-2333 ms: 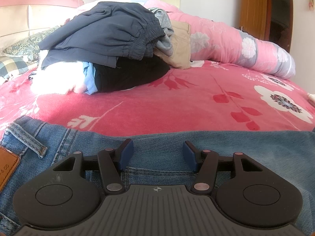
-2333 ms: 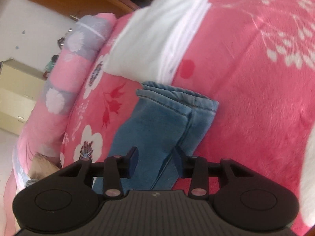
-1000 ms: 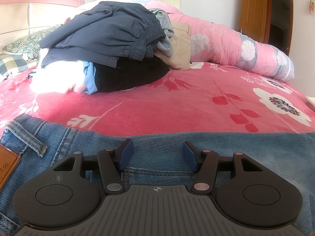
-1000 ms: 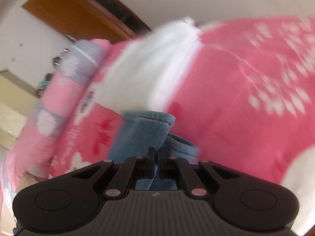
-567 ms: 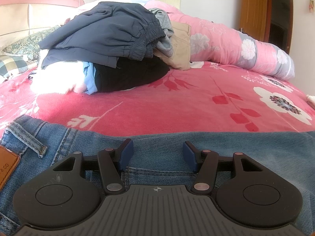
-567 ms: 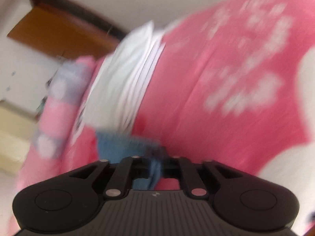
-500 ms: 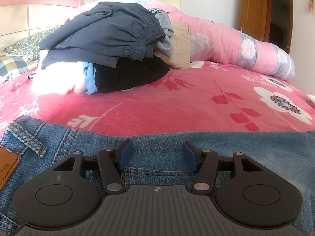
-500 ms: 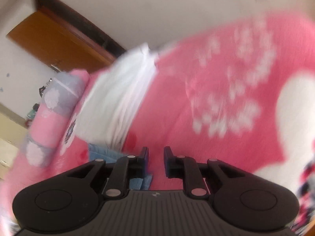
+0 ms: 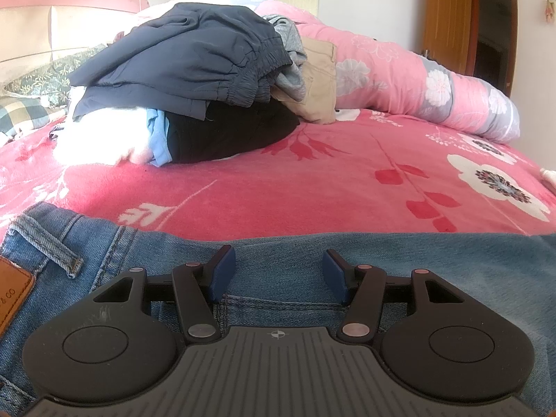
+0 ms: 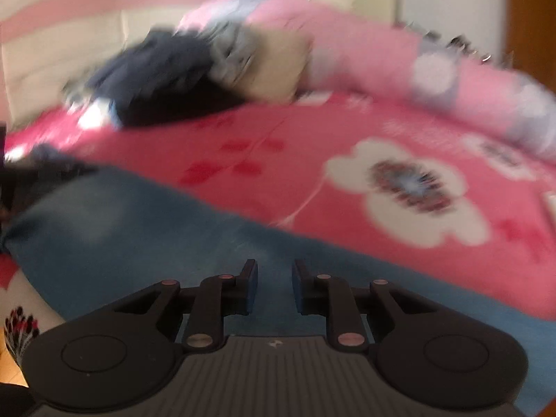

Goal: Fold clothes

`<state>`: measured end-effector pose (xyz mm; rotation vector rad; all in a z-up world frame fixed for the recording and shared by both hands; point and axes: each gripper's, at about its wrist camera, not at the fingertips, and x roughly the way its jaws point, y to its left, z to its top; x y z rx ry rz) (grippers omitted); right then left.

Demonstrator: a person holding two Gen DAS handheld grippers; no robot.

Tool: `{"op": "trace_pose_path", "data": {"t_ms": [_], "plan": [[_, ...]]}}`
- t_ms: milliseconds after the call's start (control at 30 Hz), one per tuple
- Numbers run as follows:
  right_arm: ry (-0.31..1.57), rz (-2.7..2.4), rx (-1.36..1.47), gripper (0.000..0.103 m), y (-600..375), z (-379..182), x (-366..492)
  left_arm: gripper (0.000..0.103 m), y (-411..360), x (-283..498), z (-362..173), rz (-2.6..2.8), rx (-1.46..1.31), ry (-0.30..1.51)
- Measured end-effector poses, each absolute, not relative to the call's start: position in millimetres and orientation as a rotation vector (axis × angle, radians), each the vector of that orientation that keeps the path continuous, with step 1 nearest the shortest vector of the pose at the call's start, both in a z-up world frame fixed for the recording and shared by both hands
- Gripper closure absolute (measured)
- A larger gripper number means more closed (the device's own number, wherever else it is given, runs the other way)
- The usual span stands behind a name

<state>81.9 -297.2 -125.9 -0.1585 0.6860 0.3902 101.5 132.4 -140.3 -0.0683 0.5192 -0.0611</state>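
Jeans (image 9: 278, 253) lie flat on the red flowered blanket (image 9: 312, 180) at the near edge of the bed, long axis running left-right across the left wrist view, waistband end at the left. Brown leather patch (image 9: 14, 292) at that end shows partial print, reads like "& CO", rest cut off by the frame edge; 1 belt loop (image 9: 45, 243) just beside it. Left gripper (image 9: 278, 274) sits low over the denim, jaws wide apart, nothing between them; can't tell if the tips touch the cloth. Right gripper (image 10: 274, 286) is over another stretch of the jeans (image 10: 139, 236), jaws parted by a narrower gap, holding nothing; that view is motion-blurred. Pile of unfolded clothes (image 9: 194, 80) sits further back on the bed, well apart from the jeans, with a rolled pink quilt (image 9: 417, 83) behind it.
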Motion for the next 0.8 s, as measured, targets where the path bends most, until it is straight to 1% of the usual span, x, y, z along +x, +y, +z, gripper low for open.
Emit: {"op": "trace_pose_path", "data": {"t_ms": [33, 100, 200, 300, 333, 400, 500, 567, 633, 667, 700, 767, 800], "plan": [[0.711, 0.382, -0.165, 0.083, -297, -132, 91, 0.047, 133, 101, -140, -0.062, -0.070, 0.519], [0.704, 0.260, -0.139, 0.083, -331, -134, 104, 0.047, 133, 101, -140, -0.063, -0.073, 0.518], [0.711, -0.057, -0.080, 0.082, -420, -143, 114, 0.047, 134, 101, -140, -0.067, -0.079, 0.517], [0.708, -0.256, 0.039, 0.082, -491, -136, 104, 0.046, 134, 101, -140, -0.070, -0.083, 0.516], [0.703, -0.345, 0.010, 0.081, -500, -131, 100, 0.046, 135, 101, -140, -0.071, -0.084, 0.516], [0.653, -0.365, -0.016, 0.081, -497, -122, 89, 0.046, 135, 101, -140, -0.071, -0.083, 0.516], [0.602, -0.082, 0.090, 0.079, -466, -117, 66, 0.046, 135, 101, -140, -0.073, -0.087, 0.515], [0.622, 0.139, 0.022, 0.073, -444, -128, 53, 0.045, 135, 101, -140, -0.073, -0.086, 0.517], [0.645, 0.287, -0.069, 0.072, -432, -141, 42, 0.045, 134, 101, -140, -0.072, -0.079, 0.518], [0.639, 0.281, -0.078, 0.072, -442, -147, 40, 0.045, 134, 101, -140, -0.071, -0.077, 0.519], [0.633, 0.247, -0.025, 0.072, -463, -148, 44, 0.045, 134, 101, -140, -0.071, -0.077, 0.519], [0.642, 0.009, 0.099, 0.072, -523, -148, 57, 0.045, 133, 101, -140, -0.070, -0.075, 0.519], [0.637, -0.077, 0.174, 0.077, -554, -148, 58, 0.045, 133, 101, -140, -0.070, -0.073, 0.519]]}}
